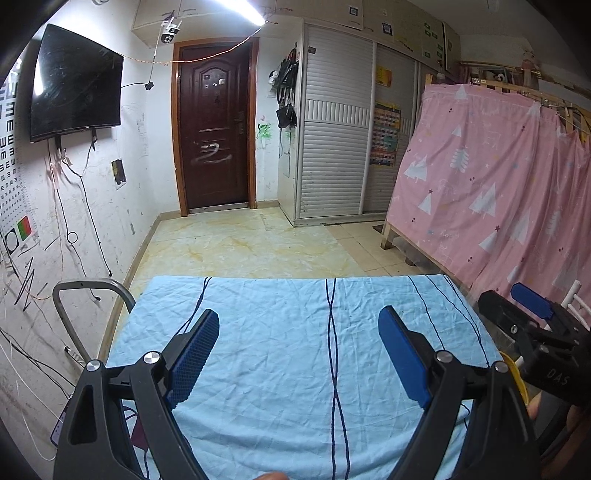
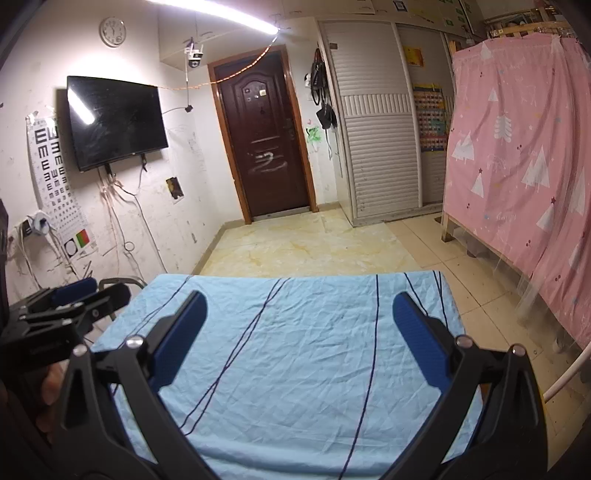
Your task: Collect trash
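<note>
1. Left wrist view is looking down over the desk point(image 1: 280, 332), which is wearing a wrinkly light blue cloth point(image 1: 295, 406) with thin dark lines running across it.
2. The left gripper point(image 1: 299, 354) is hanging over the middle of that cloth with its blue fingers point(image 1: 195, 354) spread wide, and nothing is sitting between them.
3. The right gripper point(image 1: 532, 306) is poking in at the right edge of this frame, just past the cloth's right side, beside the pink curtain point(image 1: 498, 177).
4. Right wrist view is showing pretty much the same thing: the right gripper point(image 2: 299, 339) is hovering above the cloth point(image 2: 295, 369), fingers point(image 2: 421, 343) wide apart and gripping nothing.
5. The left gripper point(image 2: 70, 291) is peeking in at the lower left of this frame.
6. As for trash, I'm not spotting any on the cloth in either view, so I can't tell where it is.
7. A metal chair frame point(image 1: 74, 295) is standing at the desk's left side, near the scuffed wall.
8. A black TV point(image 2: 114, 122) is hanging in the upper left, with an eye chart point(image 2: 51, 170) next to it and a round clock point(image 2: 112, 31) above.
9. A dark brown door point(image 2: 264, 144) is sitting top centre, with white slatted wardrobe doors point(image 2: 376, 140) to its right.
</note>
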Tool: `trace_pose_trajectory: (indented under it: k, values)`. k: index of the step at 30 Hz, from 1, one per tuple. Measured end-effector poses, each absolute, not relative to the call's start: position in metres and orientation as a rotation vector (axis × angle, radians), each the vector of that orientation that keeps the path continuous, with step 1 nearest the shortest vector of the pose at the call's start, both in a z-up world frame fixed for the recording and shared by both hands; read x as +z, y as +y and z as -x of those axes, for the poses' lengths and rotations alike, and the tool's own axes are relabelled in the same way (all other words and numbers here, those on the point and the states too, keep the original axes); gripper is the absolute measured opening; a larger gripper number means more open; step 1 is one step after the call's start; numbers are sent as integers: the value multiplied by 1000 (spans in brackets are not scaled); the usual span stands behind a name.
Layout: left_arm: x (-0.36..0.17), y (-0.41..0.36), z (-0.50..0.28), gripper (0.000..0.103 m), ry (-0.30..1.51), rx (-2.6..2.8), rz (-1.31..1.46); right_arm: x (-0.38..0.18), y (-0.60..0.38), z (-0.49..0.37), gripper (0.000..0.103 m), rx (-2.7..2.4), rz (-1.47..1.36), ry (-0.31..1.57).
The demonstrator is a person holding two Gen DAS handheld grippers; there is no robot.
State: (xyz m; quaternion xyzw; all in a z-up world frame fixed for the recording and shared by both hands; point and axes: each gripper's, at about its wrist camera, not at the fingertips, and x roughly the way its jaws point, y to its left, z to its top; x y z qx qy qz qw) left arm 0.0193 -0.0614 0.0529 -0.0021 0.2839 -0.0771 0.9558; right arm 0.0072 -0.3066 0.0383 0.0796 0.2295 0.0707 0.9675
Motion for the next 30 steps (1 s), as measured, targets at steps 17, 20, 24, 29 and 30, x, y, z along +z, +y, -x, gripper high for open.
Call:
trace_pose_trajectory:
  k: [17,20,24,29,30]
  values:
    - [54,-59,-20,79,576,-150,10,39,-303,-5,97,143,-157,460]
    - [54,-59,-20,79,576,-149,10,39,-303,-5,97,143,-158,460]
    - [53,-58,-20,79,576,-147,11,39,-303,-5,97,144,-157,460]
    - [52,-57,-19,79,577,-142,14,39,-303,-5,97,144,-157,460]
    - [52,-56,-20,79,578,-142,16,39,-302,-5,97,144,-156,461]
